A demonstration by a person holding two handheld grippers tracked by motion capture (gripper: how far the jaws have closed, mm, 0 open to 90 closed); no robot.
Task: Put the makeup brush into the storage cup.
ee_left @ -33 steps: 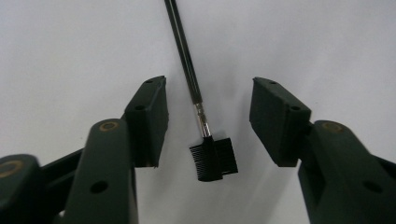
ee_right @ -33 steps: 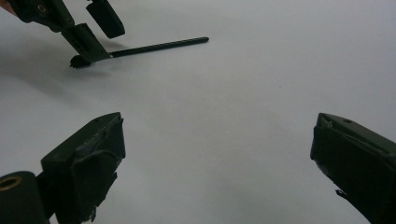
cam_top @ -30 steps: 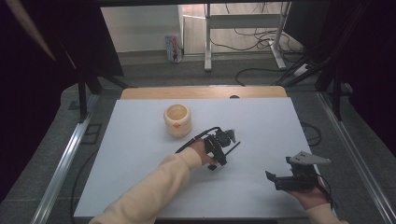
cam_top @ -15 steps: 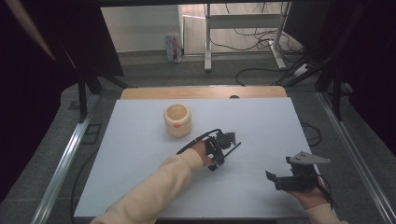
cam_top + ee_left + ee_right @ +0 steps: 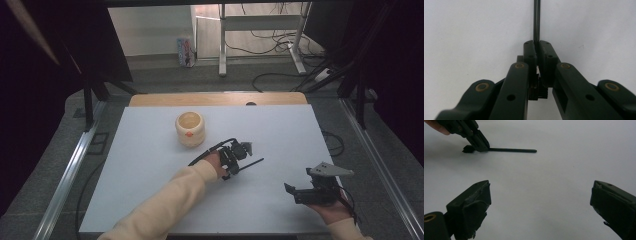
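Now | thin black rod [image 5: 536,20] | straight, lying flat on table [image 5: 150,150]

Your left gripper [image 5: 239,161] sits low over the middle of the table, your cream-sleeved forearm reaching in on a slant from the bottom edge. Its jaws have just been closing and now stand pinched together. Your right gripper [image 5: 300,192] rests near the right front, jaws spread wide, pointing left.

Rod's [image 5: 536,20] far end cut off by the left gripper view's top edge, its gripped stretch hidden between the left tool's [image 5: 538,53] pads, small toothed end [image 5: 538,93] blurred.
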